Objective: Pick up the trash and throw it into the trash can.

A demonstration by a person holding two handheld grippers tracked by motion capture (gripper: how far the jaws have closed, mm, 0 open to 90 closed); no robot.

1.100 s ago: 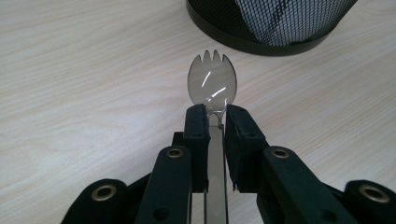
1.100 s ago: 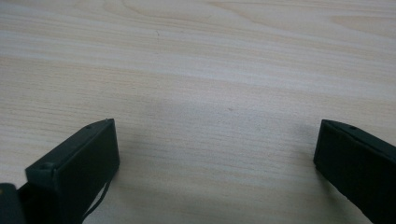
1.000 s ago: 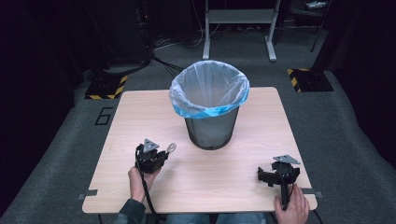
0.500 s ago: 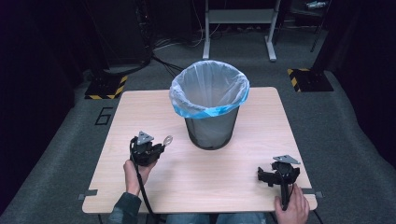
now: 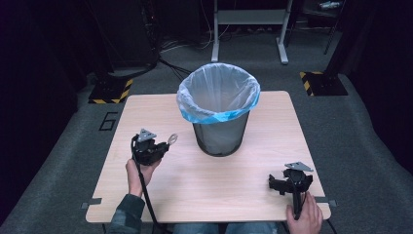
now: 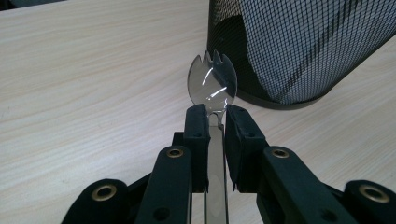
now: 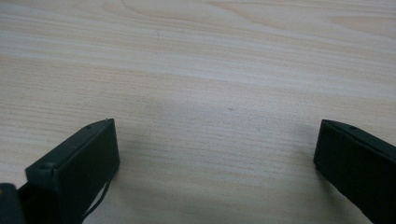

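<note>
Clear plastic spork (image 6: 213, 81) clenched in left gripper (image 6: 215, 116)
Held toward lined bin (image 5: 218, 113) at centre frame, probably for discarding; right gripper (image 5: 289, 181) rests released.

A pale wooden worktop (image 5: 146, 117) stands on grey carpet floor (image 5: 370, 146). Grey tape tabs sit at its front corners, one on the left (image 5: 92, 201) and one on the right (image 5: 325, 201). A "6" (image 5: 108, 121) is marked on the floor just beside its left edge. Beyond the worktop lie two bases edged in yellow and black stripes, left (image 5: 109, 91) and right (image 5: 321, 83). Between them stands a light metal stand (image 5: 248, 17), with dark cables (image 5: 170, 46) trailing near it.
</note>
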